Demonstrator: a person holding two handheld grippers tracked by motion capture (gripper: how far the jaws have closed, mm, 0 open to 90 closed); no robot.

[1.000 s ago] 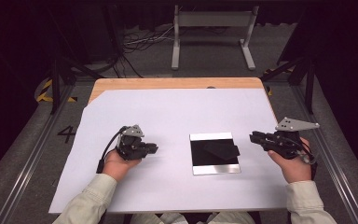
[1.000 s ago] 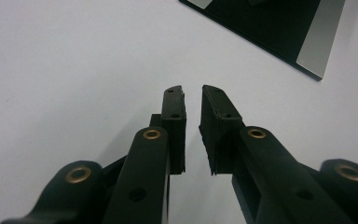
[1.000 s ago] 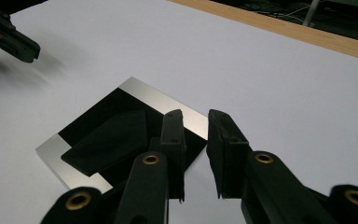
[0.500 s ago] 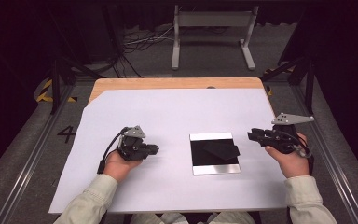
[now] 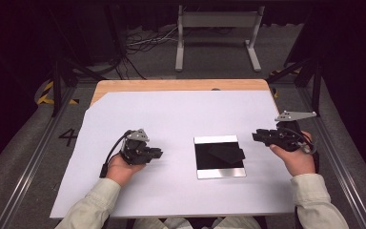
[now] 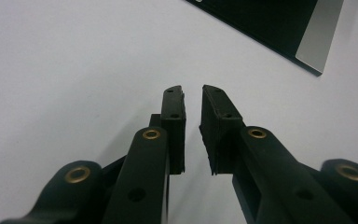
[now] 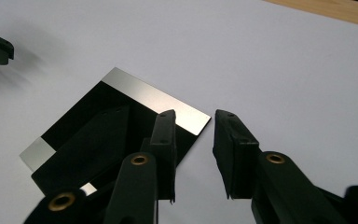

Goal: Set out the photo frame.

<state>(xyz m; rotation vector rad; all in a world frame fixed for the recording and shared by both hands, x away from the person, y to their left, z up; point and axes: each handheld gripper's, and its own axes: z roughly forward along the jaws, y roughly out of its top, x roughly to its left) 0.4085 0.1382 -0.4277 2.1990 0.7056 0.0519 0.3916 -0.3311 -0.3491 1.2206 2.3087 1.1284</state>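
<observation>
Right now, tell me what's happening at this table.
A person holds a two-jaw gripper in each hand over a white-covered table. A flat, shiny square plate with silver edges lies between them, untouched. The left gripper sits open on the sheet, pointing toward the plate. The right gripper hovers by the plate's right edge; its empty jaws have just been opening.

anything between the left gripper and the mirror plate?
Nothing: in the high view, bare white sheet separates the left gripper from the mirror plate. Its jaws stand open, empty.
</observation>
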